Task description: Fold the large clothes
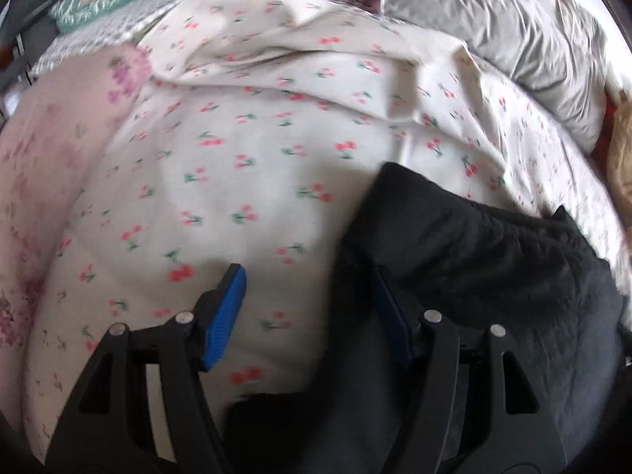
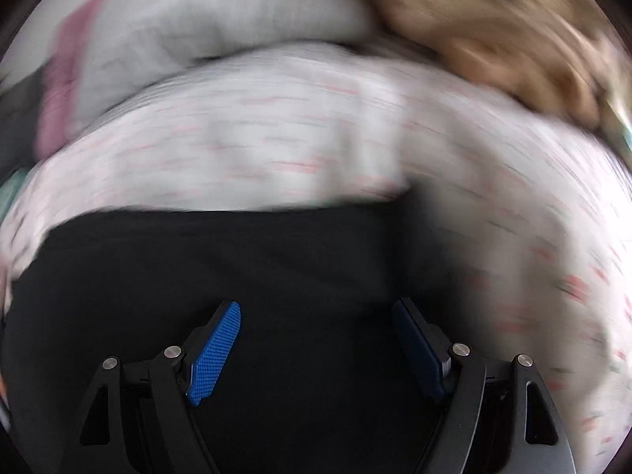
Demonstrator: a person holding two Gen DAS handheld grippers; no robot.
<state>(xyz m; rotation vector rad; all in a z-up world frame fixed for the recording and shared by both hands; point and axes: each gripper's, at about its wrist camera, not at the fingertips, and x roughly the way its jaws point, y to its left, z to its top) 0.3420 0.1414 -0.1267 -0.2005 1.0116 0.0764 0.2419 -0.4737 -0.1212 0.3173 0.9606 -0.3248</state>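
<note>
The black garment is lying on the cherry-print bed sheet. The left gripper and right gripper are hanging over it, jaws spread and pinching nothing. They seem to be positioning for a grasp; next, each needs to close on an edge.

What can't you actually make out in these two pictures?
- Right wrist view: motion blur smears the cherry-print sheet and a tan thing; what it is, unclear.
- Both views: the black garment runs under the open left gripper and right gripper and off the bottom edge, so its kind stays unknown.
</note>
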